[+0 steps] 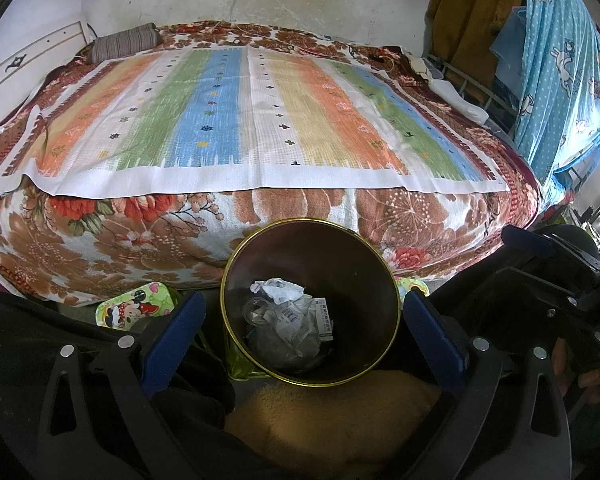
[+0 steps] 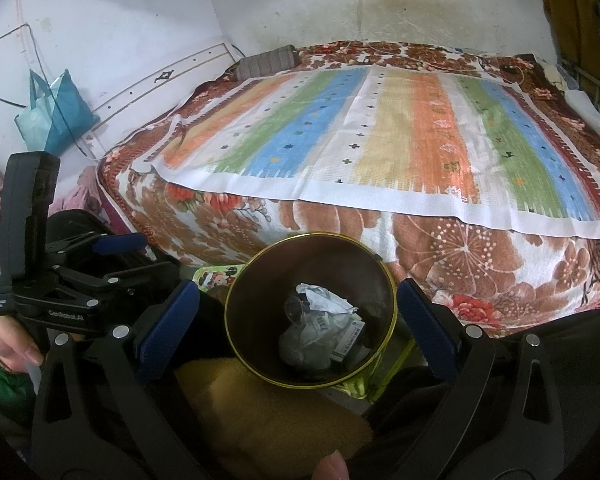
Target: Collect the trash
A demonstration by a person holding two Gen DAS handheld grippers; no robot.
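Bed [image 1: 260,216] fills the far half of both views, covered by a brown floral blanket [image 1: 452,208]. A striped cloth [image 1: 236,120] lies flat on the blanket, reaching its near edge. Striped pillow [image 1: 124,42] at the far left corner, touching the headboard side. White cable [image 1: 236,20] trails onto the far edge. Floor [image 1: 80,308] beside the bed: dark bin [image 1: 364,272] with paper trash [image 1: 288,312] inside; cartoon tray [image 1: 134,308] just left of it.
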